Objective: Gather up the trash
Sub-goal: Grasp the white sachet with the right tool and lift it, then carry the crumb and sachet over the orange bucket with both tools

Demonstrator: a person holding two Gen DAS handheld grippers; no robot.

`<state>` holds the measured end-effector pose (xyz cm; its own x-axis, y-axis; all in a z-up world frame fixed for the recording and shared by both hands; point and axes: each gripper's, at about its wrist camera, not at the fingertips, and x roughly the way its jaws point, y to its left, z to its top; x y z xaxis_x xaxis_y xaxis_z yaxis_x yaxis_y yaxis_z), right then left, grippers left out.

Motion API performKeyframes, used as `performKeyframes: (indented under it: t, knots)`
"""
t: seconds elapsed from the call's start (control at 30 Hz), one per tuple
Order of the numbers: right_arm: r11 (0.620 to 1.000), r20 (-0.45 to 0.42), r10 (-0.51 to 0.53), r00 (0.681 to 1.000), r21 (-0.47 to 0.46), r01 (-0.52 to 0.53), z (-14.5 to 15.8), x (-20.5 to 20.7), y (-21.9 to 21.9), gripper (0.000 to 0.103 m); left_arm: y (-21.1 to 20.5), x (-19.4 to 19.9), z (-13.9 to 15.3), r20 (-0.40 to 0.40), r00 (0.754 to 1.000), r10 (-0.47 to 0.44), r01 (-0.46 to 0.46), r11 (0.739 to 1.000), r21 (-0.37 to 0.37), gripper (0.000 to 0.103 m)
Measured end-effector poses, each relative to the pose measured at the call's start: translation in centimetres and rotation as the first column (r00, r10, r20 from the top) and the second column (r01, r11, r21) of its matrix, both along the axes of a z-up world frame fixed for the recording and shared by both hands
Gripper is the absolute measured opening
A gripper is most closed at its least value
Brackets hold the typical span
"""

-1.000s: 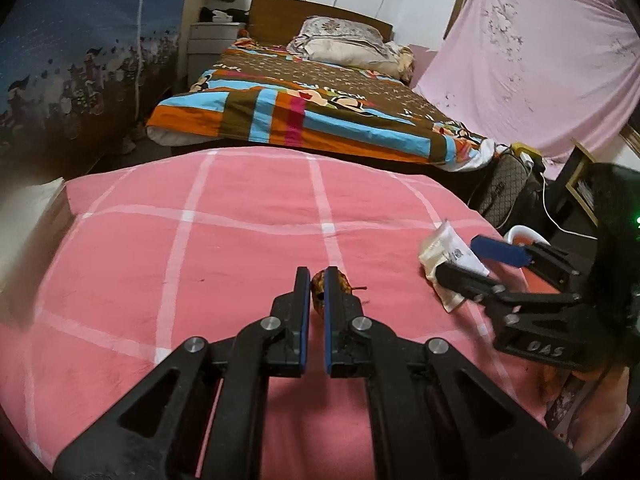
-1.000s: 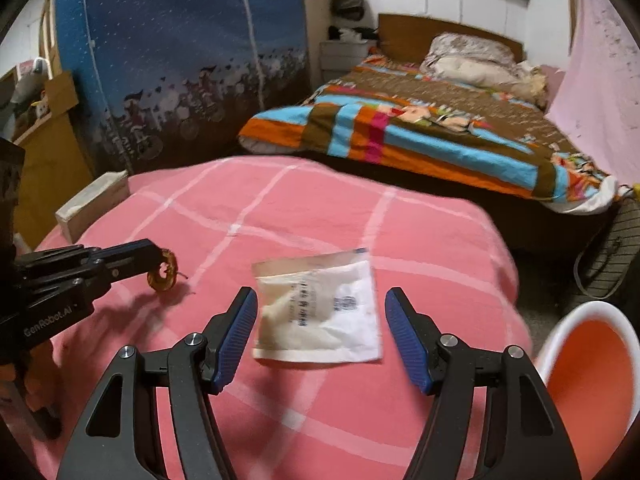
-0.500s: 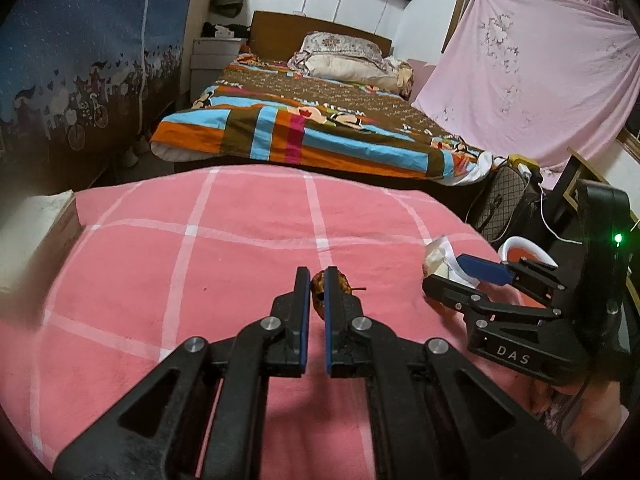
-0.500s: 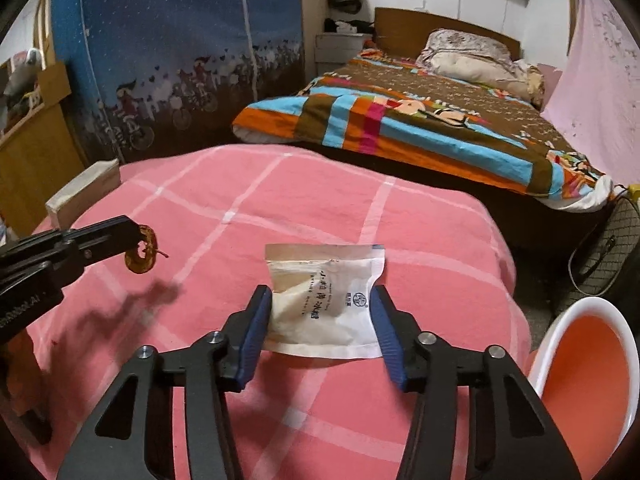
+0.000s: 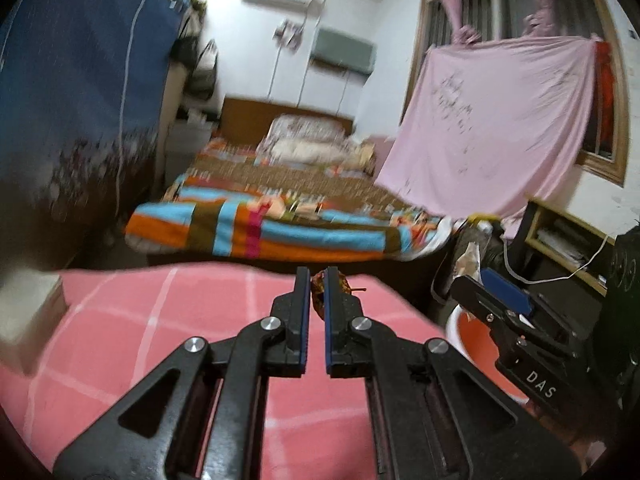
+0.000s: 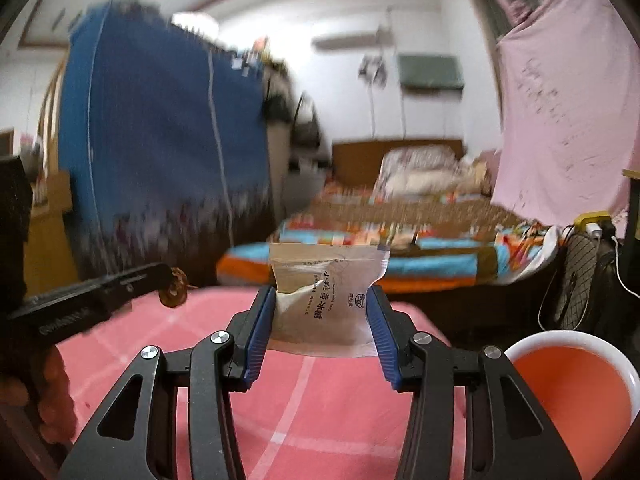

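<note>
Right gripper (image 6: 322, 322): clamped on the packet (image 6: 326, 294), blue pads pressing its two sides; it sits at lower centre of the right wrist view.
Packet: a pale paper sachet with printed characters, held upright and lifted clear of the pink checked cloth (image 6: 320, 420) below it.
Left gripper (image 5: 316, 316): fingers drawn nearly together on a small brown scrap (image 5: 320, 284), pinched at the tips, centre of the left wrist view; the same scrap shows at middle left of the right wrist view, off the cloth.
Bin (image 6: 612, 344): white rim, orange inside, lower right of the right wrist view, beside the cloth's edge; nothing can be seen inside the part that shows.
Done so far: both pieces of trash appear picked up, one per gripper.
Left to do: judging by the bin, both pieces are not yet dropped in; carrying and releasing remain.
Far background: a bed with a striped blanket (image 5: 280, 236), blurred.
</note>
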<state>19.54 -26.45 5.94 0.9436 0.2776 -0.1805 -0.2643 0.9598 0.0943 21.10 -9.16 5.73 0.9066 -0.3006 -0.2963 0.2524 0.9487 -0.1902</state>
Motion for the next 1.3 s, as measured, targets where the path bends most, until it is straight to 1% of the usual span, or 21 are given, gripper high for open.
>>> performKeyframes:
  t: [0.07,0.1,0.13,0.17,0.27,0.43,0.6,0.7,0.83,0.93,1.0,1.3]
  knots:
    - [1.000,0.050,-0.019,0.999,0.012,0.019,0.5,-0.7,-0.5,0.045,-0.8,-0.6,0.6,0.053,0.998,-0.015,0.015,1.000,0.009,0.000]
    - [0.999,0.088,-0.041,0.995,0.009,0.040,0.8,-1.3,-0.8,0.045,-1.3,-1.0,0.9,0.082,0.996,-0.025,0.024,1.000,0.015,0.000]
    - [0.999,0.108,-0.052,0.993,0.004,0.052,0.9,-1.7,-0.9,0.045,-1.9,-1.4,1.3,0.117,0.992,-0.039,0.036,0.999,0.025,0.000]
    - [0.997,0.139,-0.075,0.987,-0.005,0.076,1.2,-2.2,-1.1,0.045,-2.4,-1.7,1.5,0.140,0.989,-0.049,0.045,0.999,0.031,0.000]
    - [0.991,0.195,-0.130,0.972,-0.002,0.133,1.7,-3.2,-2.4,0.045,-3.8,-2.2,2.1,0.185,0.979,-0.086,0.079,0.996,0.043,0.000]
    - [0.974,0.233,-0.227,0.946,0.034,0.225,2.1,-4.0,-5.0,0.045,-6.2,-2.2,2.4,0.230,0.963,-0.142,0.129,0.989,0.072,0.000]
    - [0.951,0.219,-0.308,0.926,0.048,0.305,2.0,-4.0,-7.7,0.045,-9.1,-2.5,2.3,0.253,0.945,-0.205,0.182,0.977,0.109,0.000]
    - [0.937,0.190,-0.350,0.917,0.059,0.345,1.8,-3.8,-9.2,0.045,-10.8,-2.3,2.1,0.246,0.938,-0.245,0.219,0.967,0.129,0.000]
    - [0.917,0.131,-0.399,0.908,0.074,0.392,1.0,-3.5,-11.2,0.045,-13.1,-1.8,1.3,0.205,0.934,-0.294,0.269,0.953,0.141,0.000]
    - [0.900,0.068,-0.431,0.900,0.101,0.423,0.4,-3.0,-12.6,0.045,-14.3,-1.3,0.8,0.178,0.932,-0.316,0.294,0.946,0.141,0.000]
    - [0.894,0.046,-0.441,0.896,0.111,0.435,0.1,-3.0,-13.0,0.045,-15.0,-0.9,0.6,0.156,0.932,-0.327,0.309,0.942,0.130,0.000]
    - [0.879,-0.004,-0.463,0.886,0.122,0.460,-0.8,-3.5,-13.4,0.045,-17.3,0.2,-0.4,0.083,0.934,-0.348,0.335,0.933,0.134,0.000]
